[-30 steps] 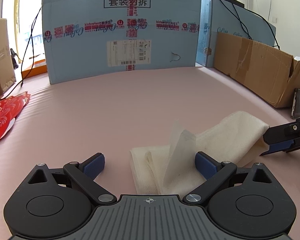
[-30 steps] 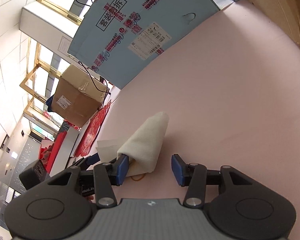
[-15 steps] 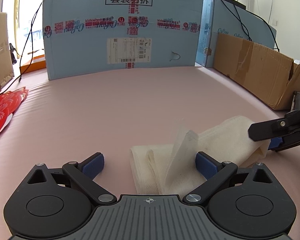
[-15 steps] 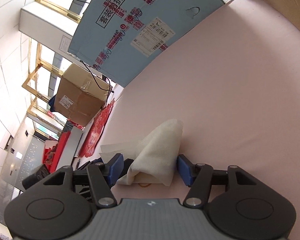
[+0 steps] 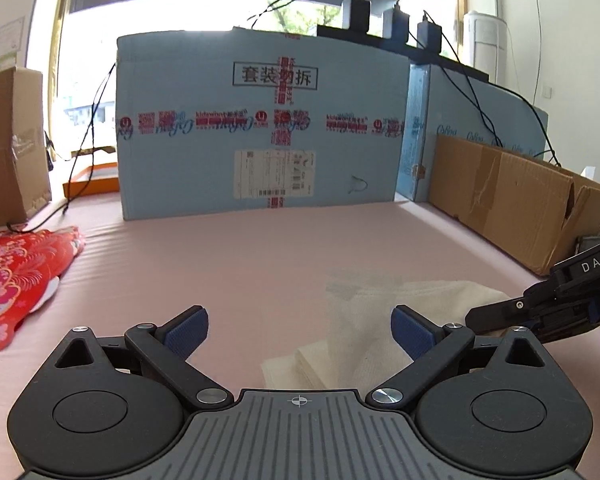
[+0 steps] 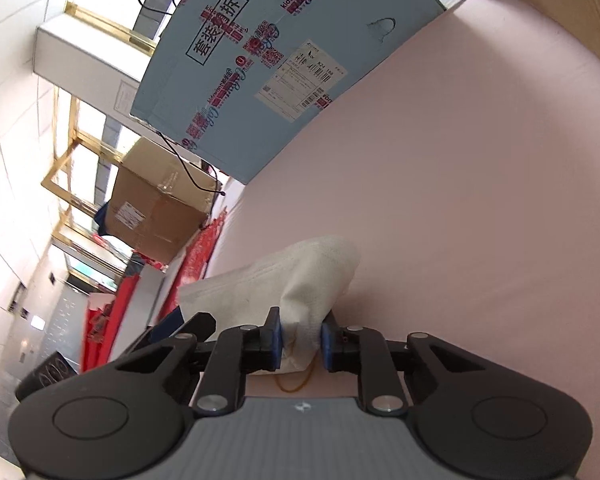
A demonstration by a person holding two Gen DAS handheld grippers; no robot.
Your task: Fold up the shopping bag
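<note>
Two grippers work one cream shopping bag [image 5: 440, 304], which lies partly folded on the pink table [image 5: 260, 256], toward its near right part and well apart from the blue carton [image 5: 260, 132] along the far edge; the step in hand, as I judge it, is taking hold of the bag's right end so that it can be carried over for another fold. The right gripper [image 6: 300, 338] has just been closing and its blue pads now pinch a bunched end of the cloth, a yellow rubber band [image 6: 296, 384] lying on the table just under the jaws; it points slightly downward, rolled hard to one side, so the table runs on a slant across its view. The left gripper [image 5: 300, 330] hovers with its jaws wide and nothing between the pads, a loose translucent flap [image 5: 348, 320] of the bag standing up just ahead of them; it tilts gently down toward the bag's left end. The next move probably calls for the left pads to pin or grip that near end, so the right can draw its end across without dragging the whole bag; the flap may spring open again.
</note>
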